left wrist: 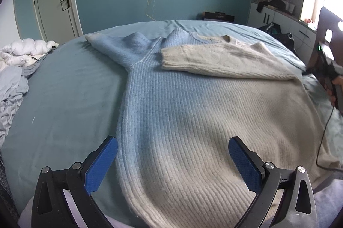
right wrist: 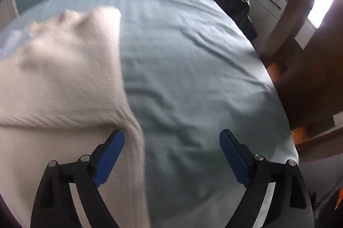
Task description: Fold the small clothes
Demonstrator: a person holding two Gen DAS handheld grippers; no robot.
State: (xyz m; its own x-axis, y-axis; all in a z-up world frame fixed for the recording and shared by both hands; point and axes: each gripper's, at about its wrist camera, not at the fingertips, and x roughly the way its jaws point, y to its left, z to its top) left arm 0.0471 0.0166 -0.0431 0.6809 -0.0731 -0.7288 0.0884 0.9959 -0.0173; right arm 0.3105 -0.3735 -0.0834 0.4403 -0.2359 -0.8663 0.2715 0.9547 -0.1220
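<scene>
Sweater [left wrist: 182,103] lies flat on the bed [left wrist: 64,88], cream sleeve [left wrist: 214,58] folded across upper centre, blue sleeve [left wrist: 120,45] still out; left gripper [left wrist: 173,160] and right gripper [right wrist: 172,152] jaws spread, empty

sweater [left wrist: 171,103] | ribbed knit, blue fading to cream | spread flat on the bed, hem nearest | cream sleeve [left wrist: 214,60] folded across the chest | blue sleeve [left wrist: 120,45] lying outstretched

The left wrist view looks forward and down between its wide jaws, close over the sweater [left wrist: 171,99] toward the far wall; the right wrist view tilts steeper, its jaws straddling the sweater's edge; both share sweater and bed [right wrist: 193,56].
</scene>
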